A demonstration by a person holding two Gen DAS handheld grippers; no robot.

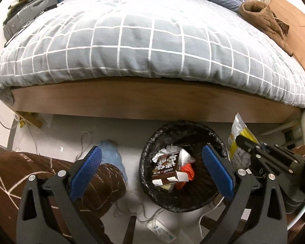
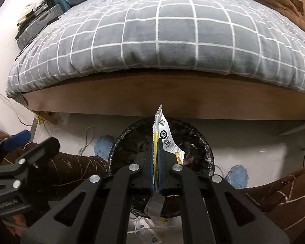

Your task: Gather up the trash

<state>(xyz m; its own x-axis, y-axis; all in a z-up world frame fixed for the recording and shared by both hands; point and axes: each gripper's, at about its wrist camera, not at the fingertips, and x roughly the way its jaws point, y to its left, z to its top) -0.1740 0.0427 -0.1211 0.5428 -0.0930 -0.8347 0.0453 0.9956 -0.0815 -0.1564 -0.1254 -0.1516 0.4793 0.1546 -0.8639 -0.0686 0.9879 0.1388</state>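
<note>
A round bin with a black liner (image 1: 152, 142) stands on the floor by the bed; it holds a brown snack box (image 1: 166, 165) and crumpled wrappers. My left gripper (image 1: 152, 162) is open and empty, its blue pads either side of the bin's near rim. My right gripper (image 2: 156, 162) is shut on a white and yellow snack wrapper (image 2: 162, 130), held upright above the bin (image 2: 205, 152). The wrapper (image 1: 236, 134) and right gripper (image 1: 242, 142) also show at the right of the left wrist view, just right of the bin.
A bed with a grey checked duvet (image 1: 142, 40) and wooden frame (image 1: 132, 103) fills the far side. Legs in brown patterned trousers (image 1: 30, 179) and blue slippers (image 1: 111, 152) flank the bin. Cables and a power strip (image 1: 162, 231) lie on the floor.
</note>
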